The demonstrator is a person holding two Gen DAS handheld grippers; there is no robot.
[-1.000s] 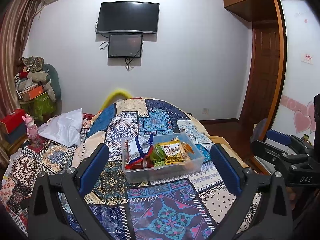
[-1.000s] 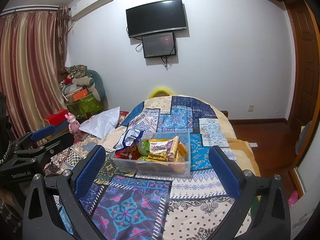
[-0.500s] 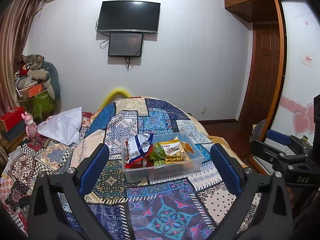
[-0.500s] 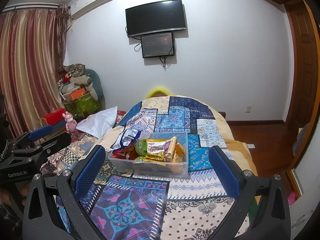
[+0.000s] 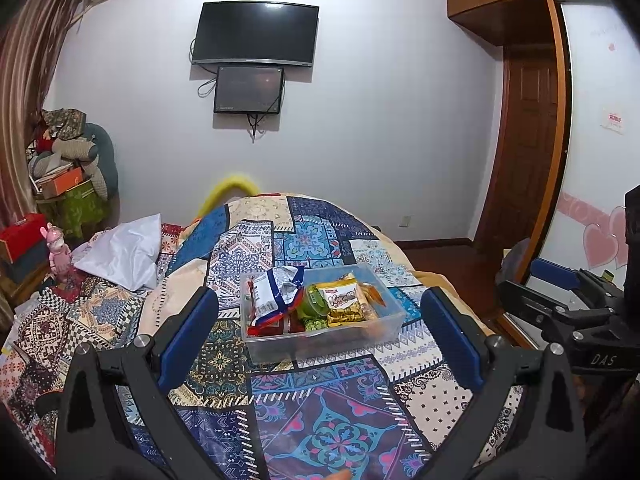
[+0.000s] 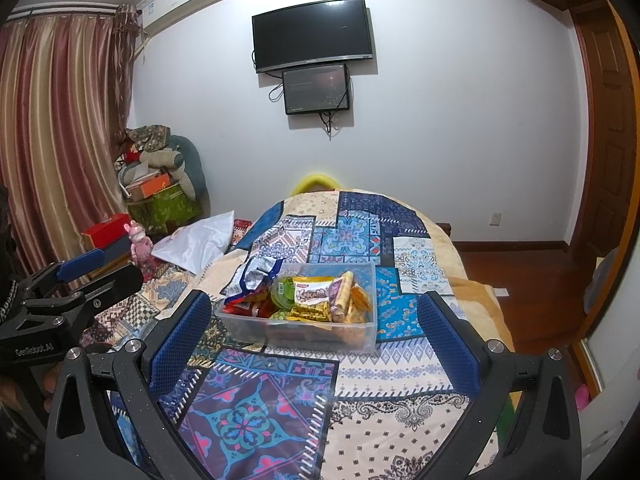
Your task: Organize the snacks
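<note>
With both the left tongs (image 5: 320, 332) and right tongs (image 6: 314, 330) spread wide and empty, the clear bin (image 6: 362, 330) of snacks at mid-frame on the bed (image 6: 416, 396) probably called for a level, centred approach.

Container: clear plastic bin (image 5: 320, 338), open-topped, upright on patchwork bedspread.
Contents: snack packets (image 5: 340, 300) piled inside; blue-white bag (image 6: 252, 276) protruding over left rim.

One clear bin (image 5: 320, 334), two wall screens (image 5: 256, 34), two claws (image 5: 320, 320)

Left claw (image 5: 320, 320) and right claw (image 6: 314, 320) both wide apart, empty, side by side.
</note>
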